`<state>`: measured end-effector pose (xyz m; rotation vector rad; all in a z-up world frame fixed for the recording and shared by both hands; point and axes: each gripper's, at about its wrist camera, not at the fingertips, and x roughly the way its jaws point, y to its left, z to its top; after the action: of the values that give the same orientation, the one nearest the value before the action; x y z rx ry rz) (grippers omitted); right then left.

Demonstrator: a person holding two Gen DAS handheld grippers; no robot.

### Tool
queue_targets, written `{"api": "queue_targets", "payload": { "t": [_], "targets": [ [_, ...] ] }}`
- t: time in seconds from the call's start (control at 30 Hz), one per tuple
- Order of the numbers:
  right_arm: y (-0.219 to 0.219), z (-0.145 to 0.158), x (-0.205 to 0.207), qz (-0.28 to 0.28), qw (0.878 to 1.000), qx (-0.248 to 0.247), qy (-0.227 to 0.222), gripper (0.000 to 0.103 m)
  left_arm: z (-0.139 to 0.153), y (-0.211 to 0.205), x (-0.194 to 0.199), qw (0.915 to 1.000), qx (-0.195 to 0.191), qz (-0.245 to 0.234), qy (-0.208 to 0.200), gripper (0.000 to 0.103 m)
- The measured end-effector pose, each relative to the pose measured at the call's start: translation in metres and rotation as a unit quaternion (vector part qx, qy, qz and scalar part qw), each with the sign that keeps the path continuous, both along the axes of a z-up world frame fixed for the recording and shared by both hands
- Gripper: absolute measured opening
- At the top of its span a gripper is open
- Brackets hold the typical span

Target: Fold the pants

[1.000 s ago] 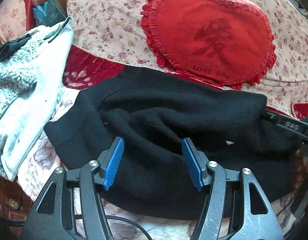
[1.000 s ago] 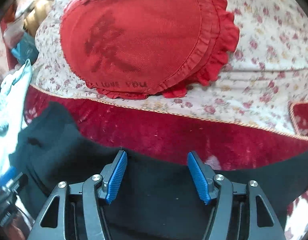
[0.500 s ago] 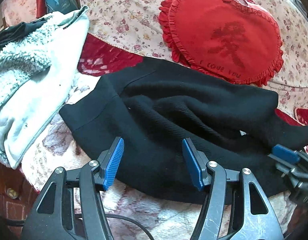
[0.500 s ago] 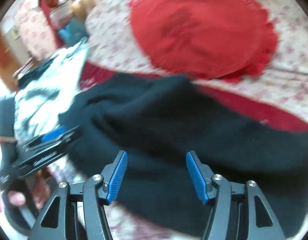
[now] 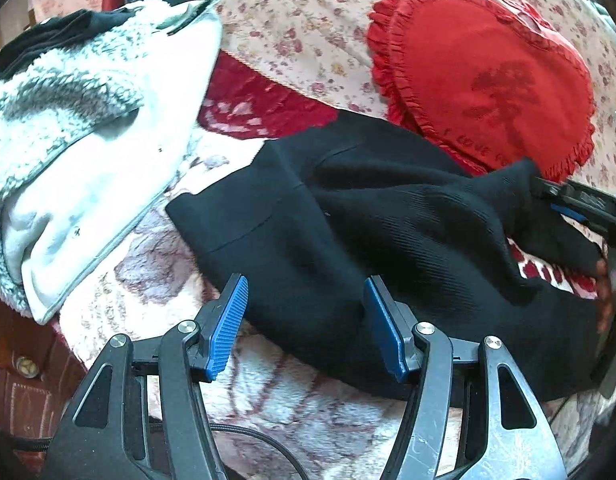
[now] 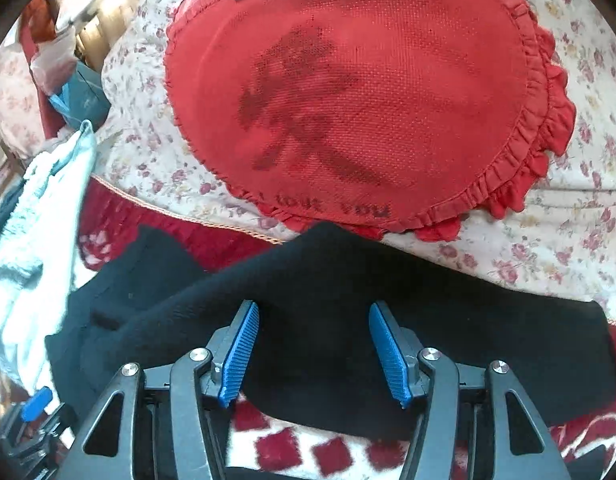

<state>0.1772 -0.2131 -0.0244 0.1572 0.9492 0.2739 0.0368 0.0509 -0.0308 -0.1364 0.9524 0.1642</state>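
The black pants [image 5: 347,232] lie bunched and loosely doubled over on the patterned blanket. In the left wrist view my left gripper [image 5: 306,300] is open and empty, its blue pads over the near edge of the cloth. My right gripper shows at the right edge of that view [image 5: 575,208], close by the far end of the pants. In the right wrist view the right gripper [image 6: 313,328] is open, hovering over the black pants [image 6: 347,300], nothing between its pads. The left gripper's blue tip [image 6: 36,398] shows at lower left.
A red heart-shaped cushion [image 5: 491,76] rests on a floral pillow [image 5: 292,24] behind the pants. A white fleece garment [image 5: 76,140] lies at the left. The bed's wooden side [image 5: 16,376] is at lower left. A red-checked blanket [image 6: 308,448] lies under the right gripper.
The left gripper has drawn back and left, so the pants sit further right in its view. The right gripper has swung back toward the heart cushion, still open.
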Motion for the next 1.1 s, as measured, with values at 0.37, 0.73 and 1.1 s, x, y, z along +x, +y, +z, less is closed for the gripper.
{"api": "queue_targets", "payload": {
  "t": [0.37,0.73,1.1],
  "targets": [
    [-0.021,-0.009,-0.106,0.020,1.000,-0.004,0.013,0.056,0.002,0.007,-0.013,0.9999,-0.006,0.013,-0.004,0.060],
    [-0.041,-0.005,-0.147,-0.004,1.000,0.006,0.013,0.056,0.009,0.014,-0.023,0.9998,-0.011,0.013,-0.012,0.060],
    [-0.138,-0.015,-0.203,-0.105,0.994,-0.004,0.035,0.056,-0.007,0.070,-0.012,0.9873,-0.143,0.068,0.013,0.060]
  ]
}}
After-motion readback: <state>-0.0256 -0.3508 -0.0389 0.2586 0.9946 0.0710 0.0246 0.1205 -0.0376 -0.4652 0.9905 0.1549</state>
